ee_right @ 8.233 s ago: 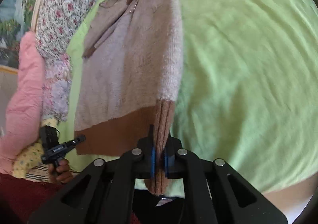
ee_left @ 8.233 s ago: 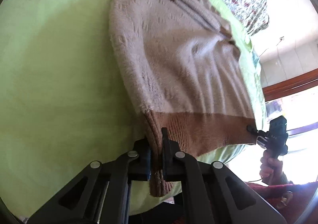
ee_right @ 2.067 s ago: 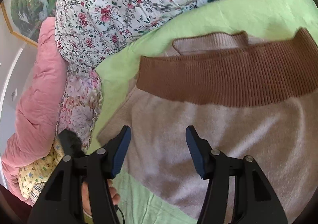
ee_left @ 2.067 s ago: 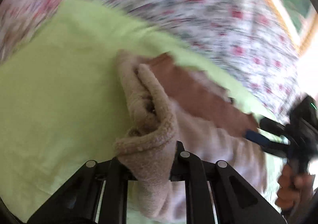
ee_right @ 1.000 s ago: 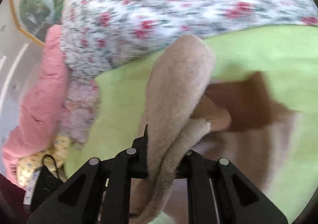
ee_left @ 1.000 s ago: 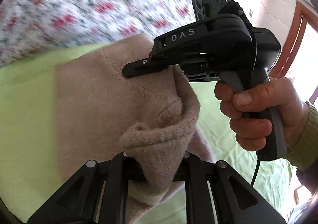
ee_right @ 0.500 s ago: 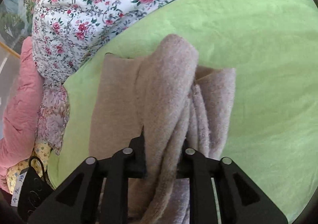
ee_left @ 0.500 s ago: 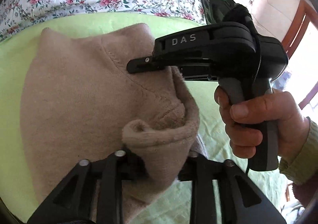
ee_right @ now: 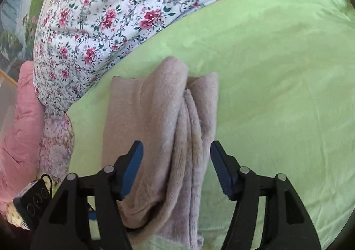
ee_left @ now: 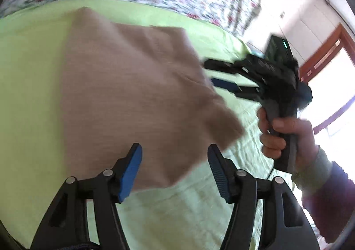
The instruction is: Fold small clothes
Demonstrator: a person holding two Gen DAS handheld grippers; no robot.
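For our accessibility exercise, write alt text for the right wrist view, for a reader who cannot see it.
A folded beige sweater lies on a green bedsheet, with the right gripper above its near end, jaws opening and blue pads clear of the fabric. A floral quilt and pink bedding are piled behind and to the left.

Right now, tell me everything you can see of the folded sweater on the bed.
The sweater is beige, fuzzy knit, folded into a compact stack lying flat on the green bedspread. In the right wrist view its layered edges bunch in soft ridges. The left gripper and right gripper are both opening; cloth lies between their fingers, but no pad presses it. The floral quilt lies beyond, apart.
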